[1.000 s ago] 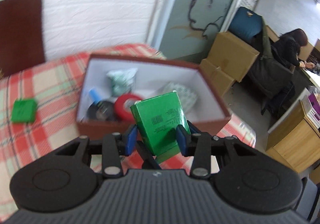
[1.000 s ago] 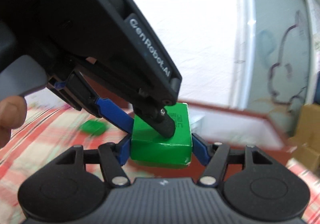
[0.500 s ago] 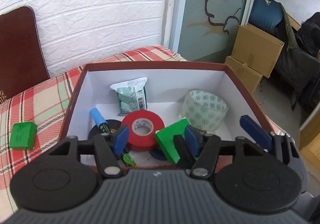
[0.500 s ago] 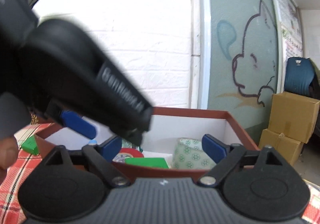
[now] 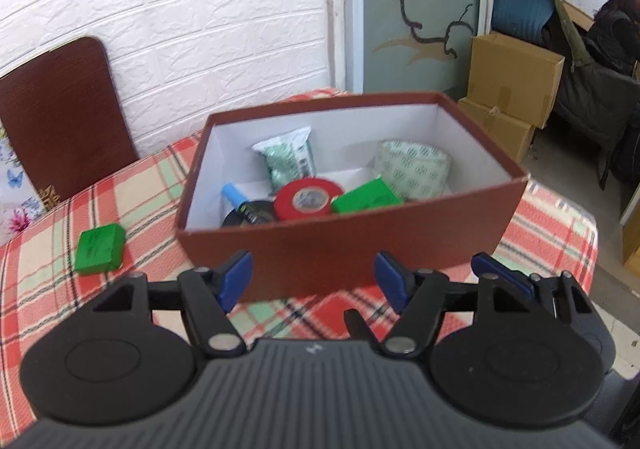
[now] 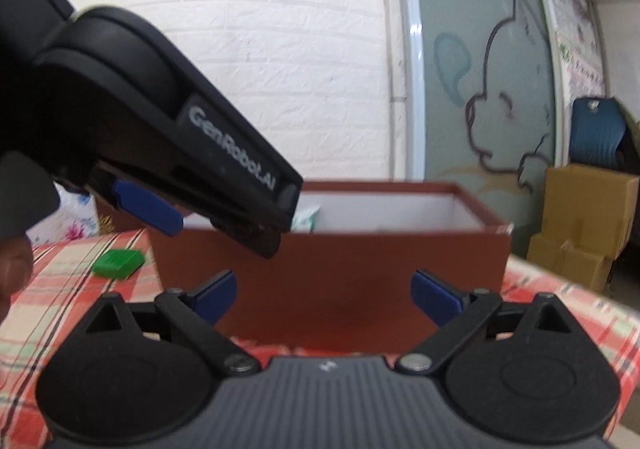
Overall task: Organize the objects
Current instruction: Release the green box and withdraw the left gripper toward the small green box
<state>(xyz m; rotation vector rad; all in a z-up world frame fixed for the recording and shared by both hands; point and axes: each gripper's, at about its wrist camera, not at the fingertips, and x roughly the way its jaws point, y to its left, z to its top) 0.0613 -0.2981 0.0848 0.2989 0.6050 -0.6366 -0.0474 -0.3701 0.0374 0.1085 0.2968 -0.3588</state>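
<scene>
1. Here, the left gripper (image 5: 314, 281) hangs with its blue pads spread wide and nothing between them; directly ahead of it stands the brown box (image 5: 360, 245) on the plaid tablecloth (image 5: 132, 205).
2. Inside the box, beyond the near wall, lie a green box (image 5: 366, 201), tilted against a red tape roll (image 5: 308, 203) to its left; a patterned tape roll (image 5: 412, 167) sits behind and to the right of it; a sealed packet (image 5: 290, 161) leans at the far side; a black tape roll (image 5: 252, 211) and a blue-capped marker (image 5: 240, 199) rest at the left end.
3. Ahead and to the left of the left gripper, outside the brown box and well apart from it, a second green box (image 5: 100, 249) lies flat on the cloth.
4. The right gripper (image 6: 324, 295) is likewise released, pads parted and empty; the brown box's near wall (image 6: 332, 281) fills the view just ahead of it.
5. From the right wrist view, the left gripper's black body (image 6: 168, 145) crosses the upper left, marked "GenRobot.AI"; the second green box (image 6: 118, 263) shows beyond, low at the left.
6. Cardboard cartons (image 5: 512, 89) stand on the floor to the far right.
</scene>
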